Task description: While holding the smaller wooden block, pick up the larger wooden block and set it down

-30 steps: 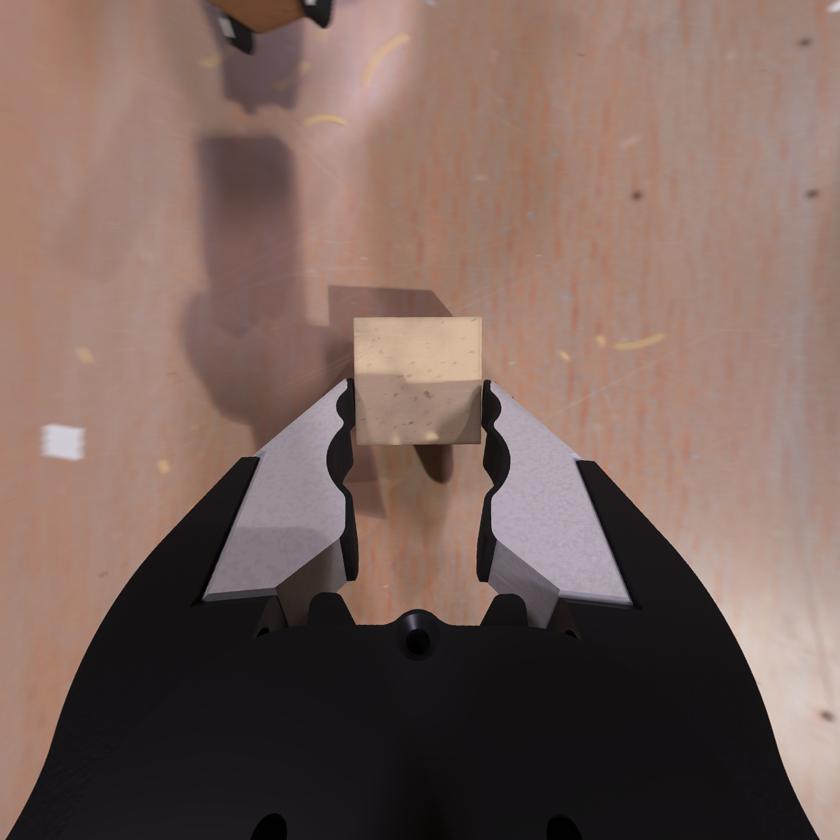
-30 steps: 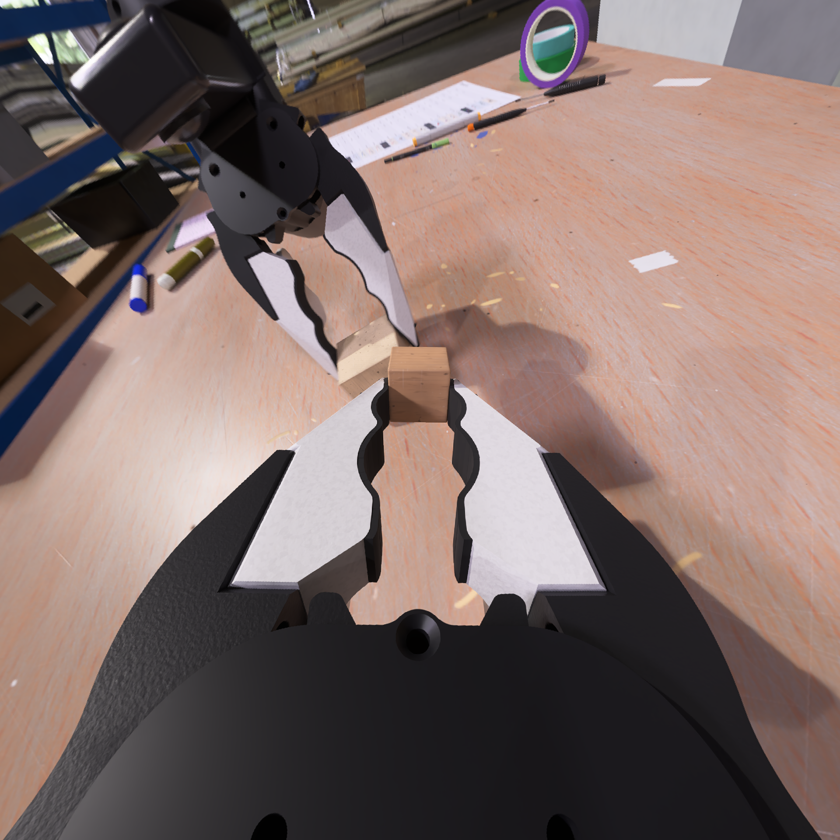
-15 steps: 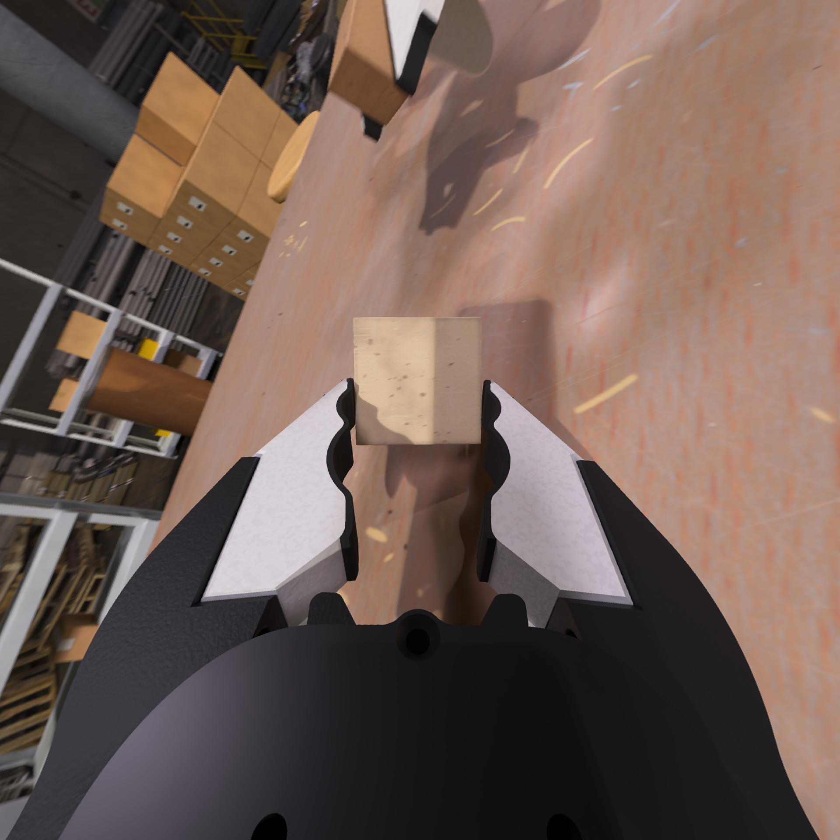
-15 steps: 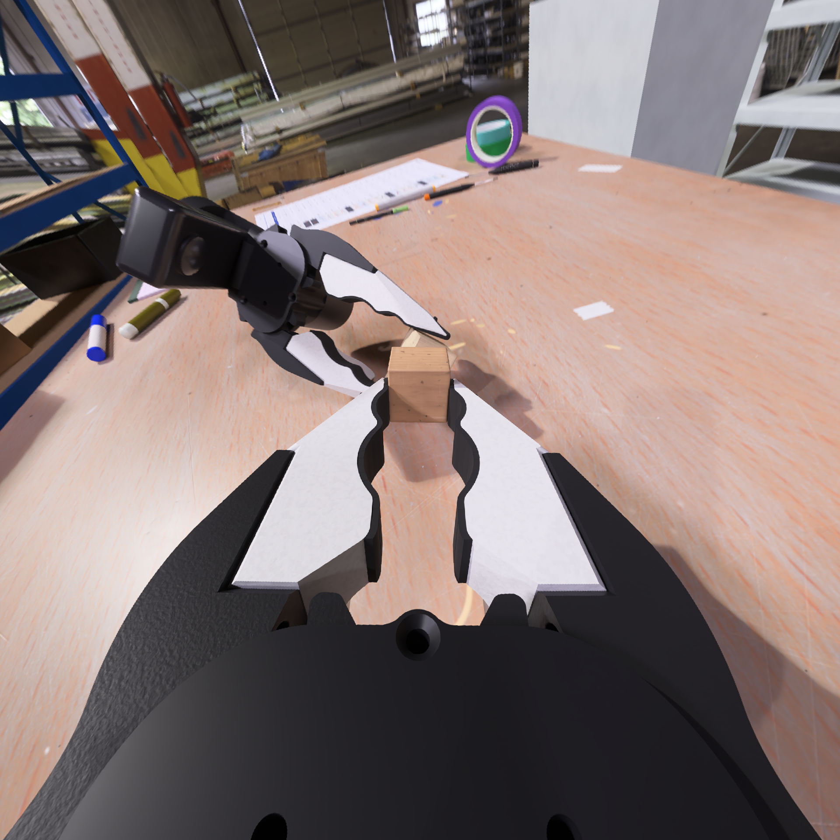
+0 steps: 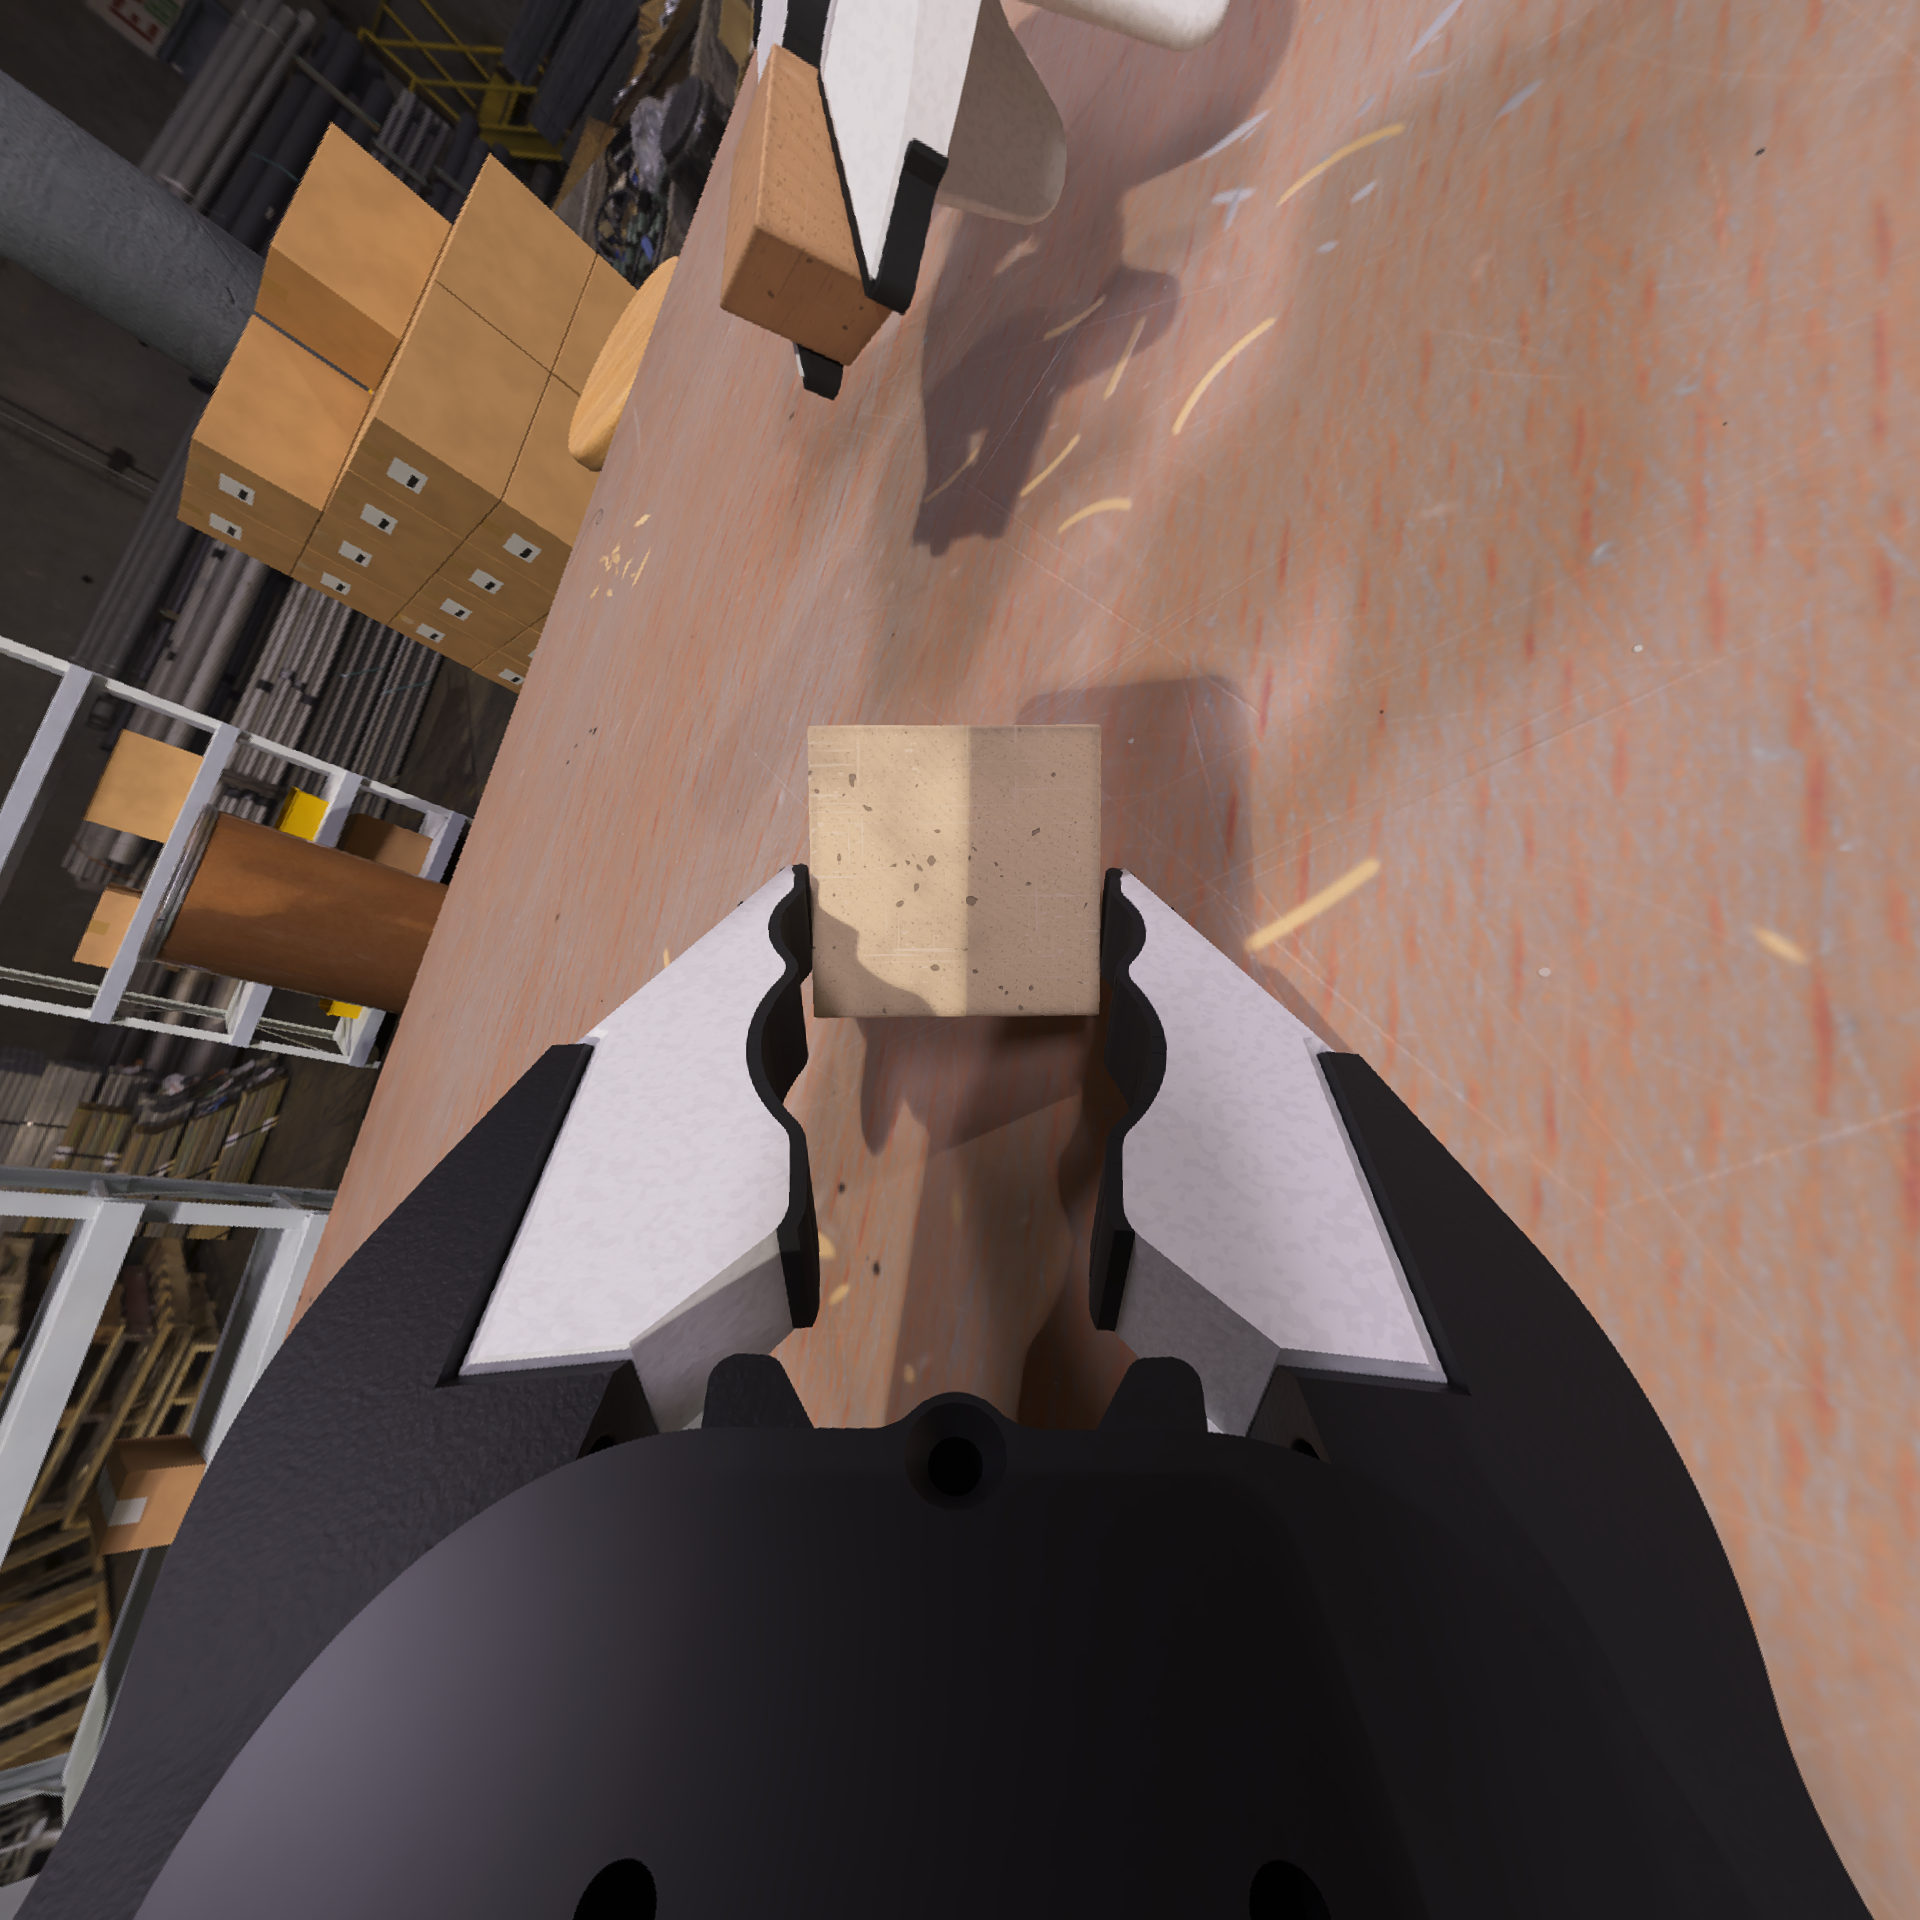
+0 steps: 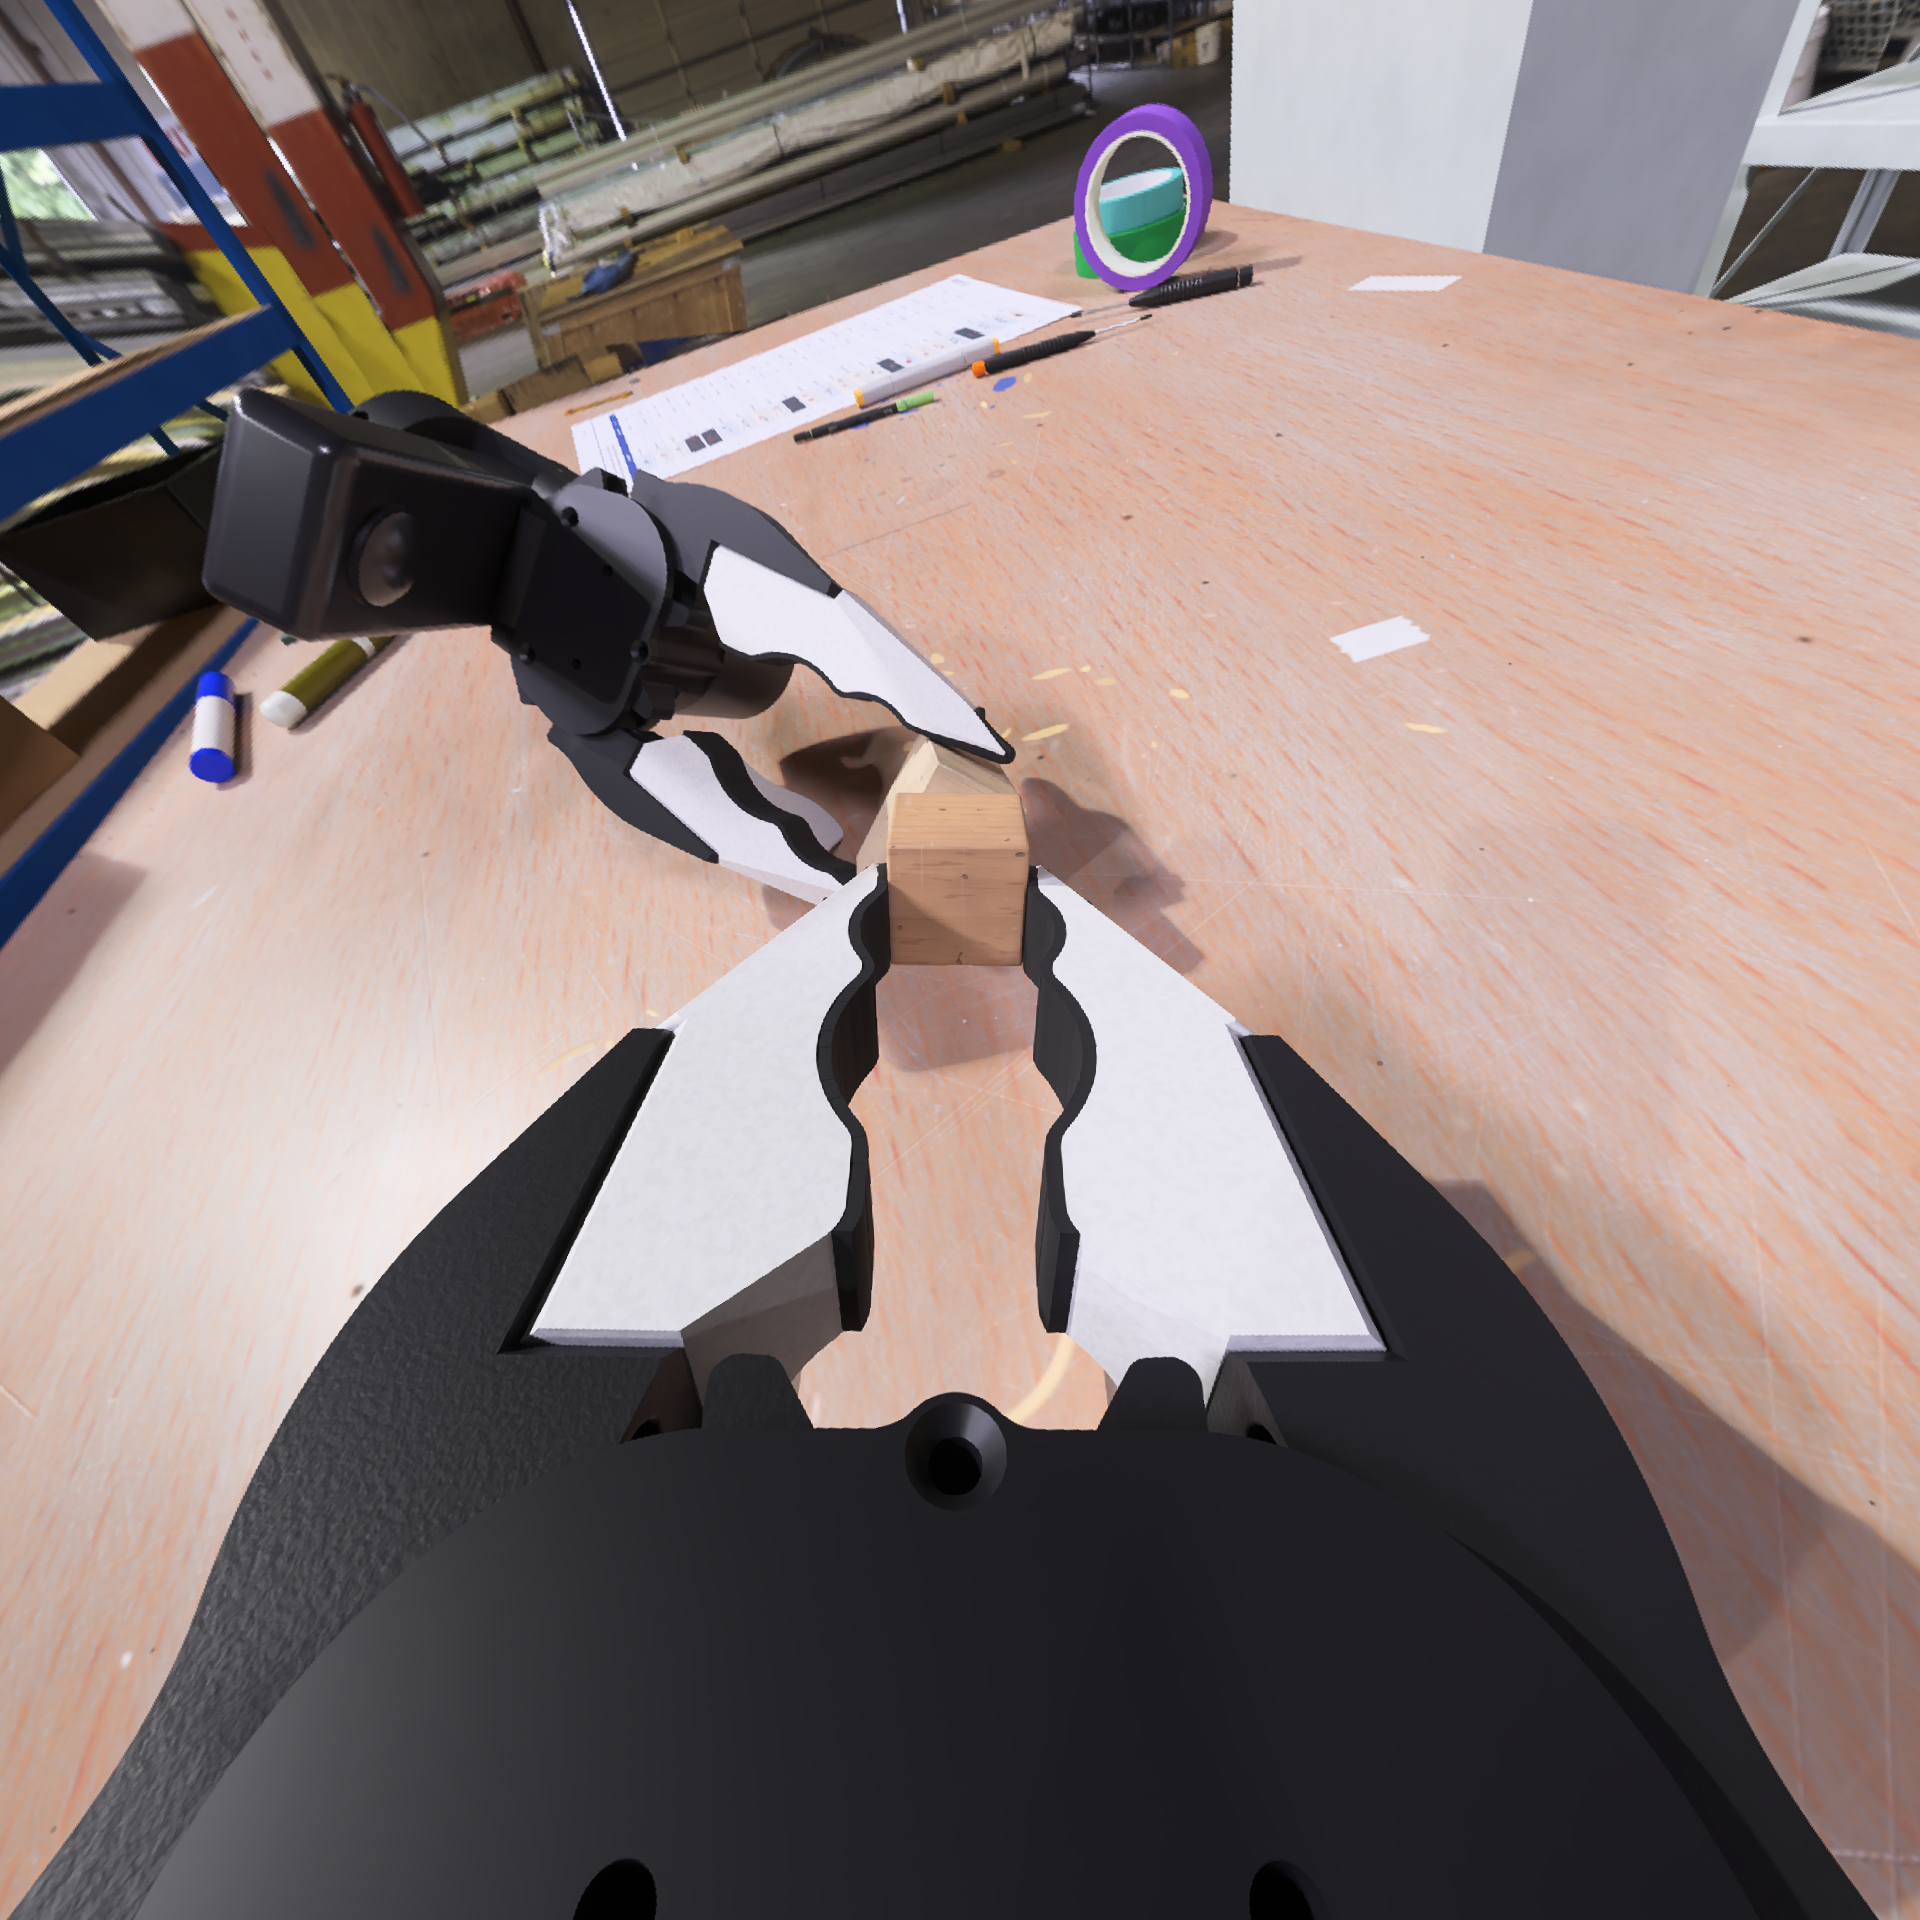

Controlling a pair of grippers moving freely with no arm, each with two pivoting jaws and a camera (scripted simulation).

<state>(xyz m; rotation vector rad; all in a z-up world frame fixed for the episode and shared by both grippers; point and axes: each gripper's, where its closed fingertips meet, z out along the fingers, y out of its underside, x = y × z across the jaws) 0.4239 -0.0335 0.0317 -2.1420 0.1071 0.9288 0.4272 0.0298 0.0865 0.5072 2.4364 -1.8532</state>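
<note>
My left gripper [image 5: 954, 896] is shut on the larger, pale wooden block [image 5: 951, 821], which fills the gap between its fingertips. In the right wrist view the left gripper [image 6: 916, 816] lies rolled on its side, low over the table, and only a corner of the larger block [image 6: 935, 771] shows behind the smaller one. My right gripper [image 6: 956, 896] is shut on the smaller, tan wooden block [image 6: 954, 902] and holds it above the table, close in front of the left gripper. The smaller block also shows at the top of the left wrist view [image 5: 795, 223].
The plywood table [image 6: 1507, 831] carries rolls of tape [image 6: 1143, 197], a paper sheet [image 6: 821, 369] and pens at the far side. Two markers [image 6: 213, 722] lie near the left edge. Cardboard boxes [image 5: 395, 416] and shelving stand beyond the table edge.
The left gripper has tipped from pointing straight down to lying sideways, with the larger block still in it. The right gripper has kept the smaller block and its view has risen slightly.
</note>
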